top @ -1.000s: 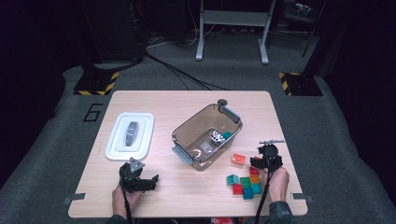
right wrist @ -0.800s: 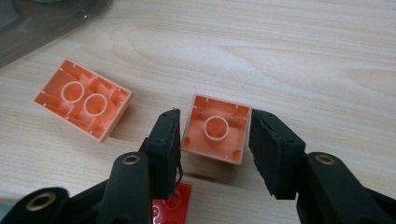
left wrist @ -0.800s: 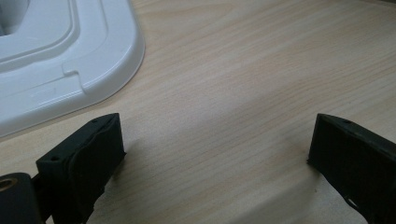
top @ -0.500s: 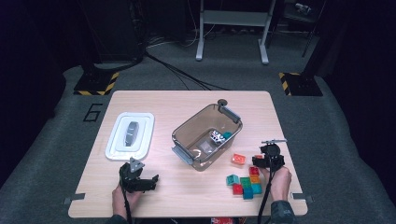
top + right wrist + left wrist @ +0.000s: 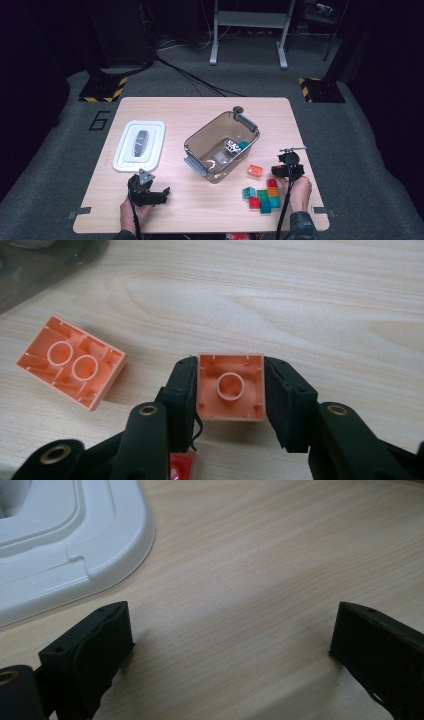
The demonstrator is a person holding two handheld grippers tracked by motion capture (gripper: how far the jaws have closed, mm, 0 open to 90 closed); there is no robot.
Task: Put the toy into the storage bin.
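- Your right gripper (image 5: 231,392) has just closed on the small orange brick (image 5: 231,387), near the brick pile (image 5: 262,196).
- Next, lift it toward the clear bin (image 5: 200,142).
- Your left gripper (image 5: 230,645) stands apart, idle.

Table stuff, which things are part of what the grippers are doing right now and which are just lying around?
In the job:
- right gripper, jaws just closed on the small brick
- long brick beside it, underside up
- brick pile
- open bin, some pieces already inside

Lying about:
- white lid, off the bin
- left gripper, open over bare table
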